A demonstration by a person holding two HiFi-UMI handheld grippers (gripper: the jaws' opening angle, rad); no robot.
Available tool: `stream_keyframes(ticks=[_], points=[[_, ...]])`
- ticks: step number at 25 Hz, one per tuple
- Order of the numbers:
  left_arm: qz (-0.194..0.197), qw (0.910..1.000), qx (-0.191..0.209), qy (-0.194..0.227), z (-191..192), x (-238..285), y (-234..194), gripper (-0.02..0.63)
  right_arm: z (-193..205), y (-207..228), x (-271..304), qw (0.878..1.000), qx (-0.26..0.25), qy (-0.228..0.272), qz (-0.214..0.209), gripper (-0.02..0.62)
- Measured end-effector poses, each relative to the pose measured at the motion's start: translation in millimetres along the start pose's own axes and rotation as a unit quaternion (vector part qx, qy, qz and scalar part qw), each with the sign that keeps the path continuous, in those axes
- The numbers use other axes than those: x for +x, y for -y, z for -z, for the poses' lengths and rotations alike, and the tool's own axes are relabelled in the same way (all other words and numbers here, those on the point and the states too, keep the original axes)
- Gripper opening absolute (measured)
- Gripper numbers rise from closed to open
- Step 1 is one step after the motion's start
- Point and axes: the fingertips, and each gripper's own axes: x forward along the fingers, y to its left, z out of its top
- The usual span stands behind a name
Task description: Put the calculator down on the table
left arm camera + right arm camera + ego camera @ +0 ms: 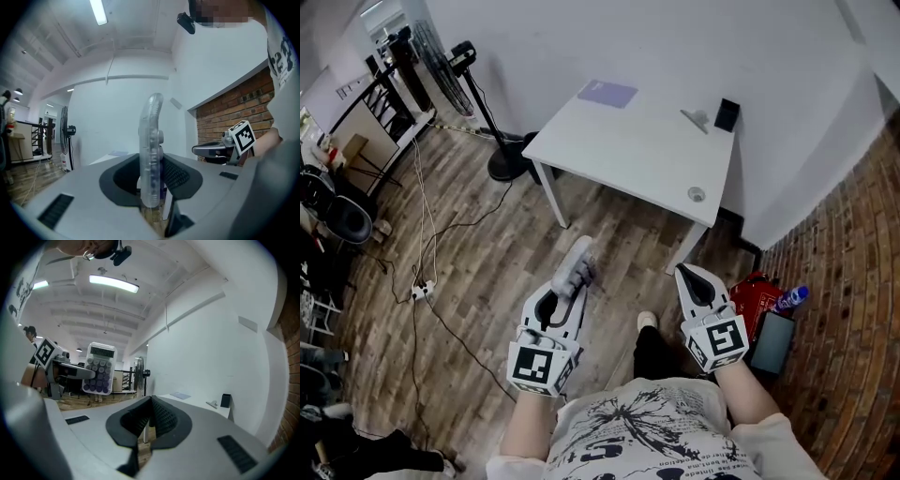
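The left gripper (152, 190) pinches the calculator (151, 140) between its 2 dark pads, with the jaws partly apart and pressed on its sides. In the left gripper view the calculator stands upright and edge-on at the centre of the frame, a thin clear slab rising well above the jaws. In the head view the left gripper (566, 292) sits at lower centre-left. The calculator (577, 262) sticks out past its tips toward the top of the frame, in the air over the wooden floor (487, 253). It is near the table (619, 155) but apart from it. The right gripper view shows the calculator's face left of centre, with a display at the top and rows of round purple keys below.

The right gripper (150, 422) has its 2 jaws pressed together with nothing between them. In the head view the right gripper (694, 278) lies at lower centre-right, beside the left one, and both point toward the table.

The white table fills the upper middle of the head view, set against a white wall. On it lie a purple sheet (607, 93) at the upper left corner and a small black box (727, 114) near the upper right corner. A fan (507, 165) on a round base stands just left of the table. A brick wall (853, 244) runs down the right edge. At its foot, lower right, are a red bag (757, 296) and a blue bottle (789, 300).
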Motion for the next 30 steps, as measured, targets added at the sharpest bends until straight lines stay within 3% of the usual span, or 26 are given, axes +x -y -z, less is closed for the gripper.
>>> stream_keyframes(ticks=[10,17,25,30], points=[[-0.030,0.9991,0.030,0.003,-33,169,-40,0.133,-31,138,146,0.999,-0.021,0.015,-0.023,0.015],[-0.033,0.9991,0.022,0.011,-48,271,-70,0.133,-29,208,221,0.999,-0.025,0.003,-0.031,0.015],[0.009,0.9994,0.027,-0.019,-30,353,-108,0.133,-13,248,290,1.000,0.003,-0.015,-0.005,0.015],[0.061,0.9974,0.025,-0.028,-23,410,-149,0.133,-8,265,344,0.999,0.000,-0.029,0.028,0.015]])
